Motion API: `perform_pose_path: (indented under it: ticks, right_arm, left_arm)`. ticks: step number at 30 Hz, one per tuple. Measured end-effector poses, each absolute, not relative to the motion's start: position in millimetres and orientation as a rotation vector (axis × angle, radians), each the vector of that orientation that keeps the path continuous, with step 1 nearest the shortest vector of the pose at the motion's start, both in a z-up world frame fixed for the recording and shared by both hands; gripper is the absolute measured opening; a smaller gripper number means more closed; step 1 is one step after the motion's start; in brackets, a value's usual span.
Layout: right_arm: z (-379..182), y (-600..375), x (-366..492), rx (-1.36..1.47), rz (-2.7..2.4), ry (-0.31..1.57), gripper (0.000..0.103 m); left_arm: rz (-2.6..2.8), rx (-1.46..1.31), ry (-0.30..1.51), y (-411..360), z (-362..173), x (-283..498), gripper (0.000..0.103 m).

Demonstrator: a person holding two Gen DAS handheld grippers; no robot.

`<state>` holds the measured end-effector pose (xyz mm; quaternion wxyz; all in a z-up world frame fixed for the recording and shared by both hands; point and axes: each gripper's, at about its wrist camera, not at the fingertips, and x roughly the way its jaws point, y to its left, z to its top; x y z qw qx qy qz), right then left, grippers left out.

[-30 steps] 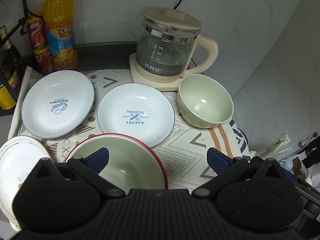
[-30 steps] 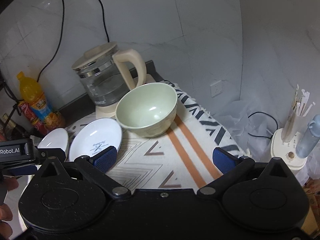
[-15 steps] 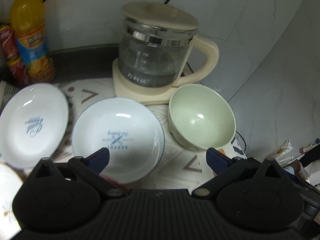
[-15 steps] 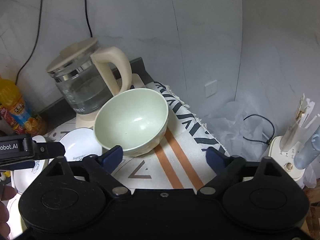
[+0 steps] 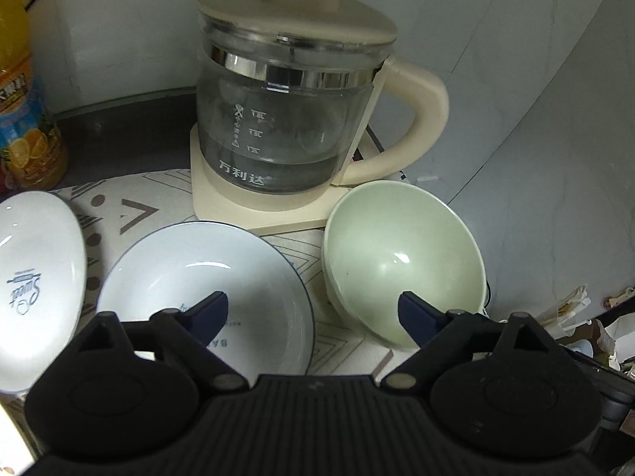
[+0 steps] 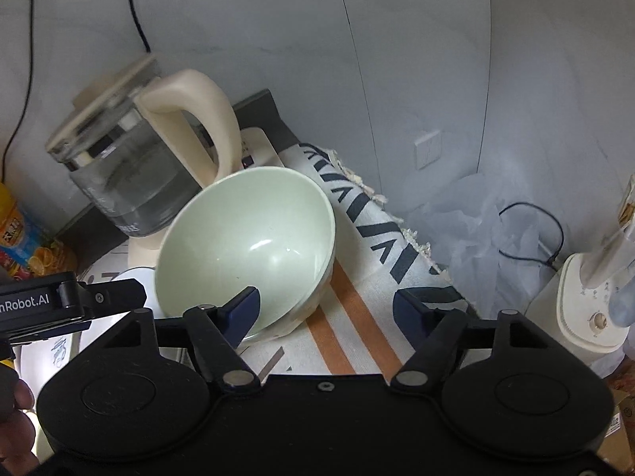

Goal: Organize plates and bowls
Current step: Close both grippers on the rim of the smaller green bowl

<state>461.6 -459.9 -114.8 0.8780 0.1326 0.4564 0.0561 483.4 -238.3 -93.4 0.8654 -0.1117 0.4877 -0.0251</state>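
Over the green bowl, right hand-held gripper closing, one finger inside, apparently touching nothing.

Both grippers have closed in on the dishes while their jaws narrow.

The left gripper has come forward and down: the red-rimmed bowl that lay under it a second ago is gone from view, its left jaw now hangs over the white bakery plate and its right jaw over the near rim of the green bowl, with the kettle looming larger ahead. The right gripper has likewise advanced; the green bowl, formerly well ahead of the jaws, now has its near rim between them, the left jaw over its hollow. Both pairs of jaws are closing, pressing on nothing yet.
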Motion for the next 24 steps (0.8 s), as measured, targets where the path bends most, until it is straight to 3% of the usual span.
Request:
perform_pose_path:
  ticks: [7, 13, 17, 20, 24]
  right_arm:
    - [-129.8, -454.4, 477.6, 0.28, 0.123, 0.994, 0.061]
    - [-140.0, -451.1, 485.6, 0.287, 0.128, 1.023, 0.05]
    - [-139.4, -443.6, 489.0, 0.264, 0.179, 1.016, 0.026]
    - [-134.1, -438.6, 489.1, 0.22, 0.176, 1.01, 0.025]
    - [-126.6, -445.4, 484.8, 0.232, 0.168, 0.989, 0.024]
  left_arm:
    - [-0.077, -0.235, 1.063, -241.9, -111.1, 502.9, 0.071]
    - [-0.084, -0.238, 1.102, -245.8, -126.4, 513.8, 0.044]
    - [-0.086, -0.236, 1.102, -248.6, -131.3, 516.2, 0.035]
    - [-0.11, -0.233, 1.104, -253.7, -132.2, 518.0, 0.017]
    - [-0.114, -0.226, 1.089, -258.9, -128.3, 515.9, 0.015]
